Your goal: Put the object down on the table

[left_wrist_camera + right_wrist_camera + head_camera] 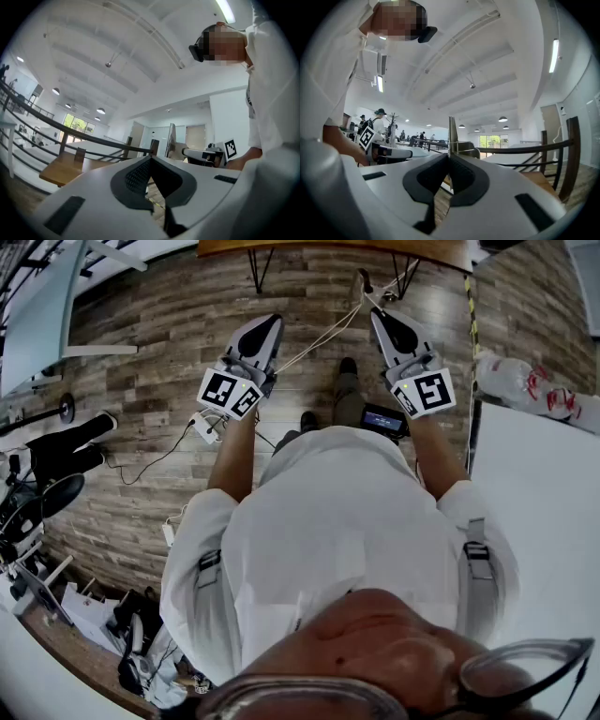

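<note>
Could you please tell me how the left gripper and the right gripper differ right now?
In the head view, the left gripper slants toward the right, the right gripper toward the left. The left gripper's marker cube bears a different pattern from the right gripper's. Both are shut, empty, above the wooden floor.

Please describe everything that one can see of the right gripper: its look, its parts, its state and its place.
The right gripper has a smooth white shell, plastic by its look, with two dark ribbed pads at the tip. Its jaws are shut together and nothing is between them. A cube with black square markers sits at its rear, above the person's forearm. It points level, away from the person, above the wooden floor.
</note>
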{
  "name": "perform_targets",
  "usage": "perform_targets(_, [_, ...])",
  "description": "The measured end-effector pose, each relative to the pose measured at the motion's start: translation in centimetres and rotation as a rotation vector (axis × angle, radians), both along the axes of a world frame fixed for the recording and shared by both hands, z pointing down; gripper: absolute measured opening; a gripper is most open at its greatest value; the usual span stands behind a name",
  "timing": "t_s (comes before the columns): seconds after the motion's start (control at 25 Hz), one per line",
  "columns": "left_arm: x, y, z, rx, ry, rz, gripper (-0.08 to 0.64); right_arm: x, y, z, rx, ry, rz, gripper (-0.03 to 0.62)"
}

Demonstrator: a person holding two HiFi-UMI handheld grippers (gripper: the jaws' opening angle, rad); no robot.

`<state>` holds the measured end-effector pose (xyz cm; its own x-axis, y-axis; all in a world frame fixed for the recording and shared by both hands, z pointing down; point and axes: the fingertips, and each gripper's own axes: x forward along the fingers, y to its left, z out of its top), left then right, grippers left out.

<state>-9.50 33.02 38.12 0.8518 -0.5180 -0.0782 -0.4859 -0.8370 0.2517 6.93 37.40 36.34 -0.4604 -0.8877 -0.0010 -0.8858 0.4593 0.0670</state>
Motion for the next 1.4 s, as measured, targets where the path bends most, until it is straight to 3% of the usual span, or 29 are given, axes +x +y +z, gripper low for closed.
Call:
perform_targets(0.32, [1.6,3.2,2.8,-0.027,-0.011,-0.096,0.014,0.6,4.9,1.5,-0.021,-0.046,0.06,0.026])
perform_targets(0.52, [1.9,4.8,1.6,0.027,-0.073,-0.149,0.014,0.6,6.5,1.9,-0.028,-0.063,0.044,0.026])
perform_targets(0.84, [1.3,7.6,0.6,0.081,-0.148,-0.326,0.014,1.8,8.0,2.6,-0.069,-0.127,0.064,0.026])
perform_targets(1.0, [3.4,8.9,1.0,0.056,-0.14,-0.319,0.014,3.1,8.6,2.0,-0.04,-0.161,0.026,0.025])
perform_targets(1.16, [6.0,10.1,0.5,0.053,-0.146,-0.31,0.015,5.2,9.3,0.4,-0.003,-0.161,0.052,0.025])
perform_targets(1.4, [7.6,10.5,0.4,0.062,-0.166,-0.377,0.014,9.1,9.7,0.9,-0.013,-0.15,0.102,0.025])
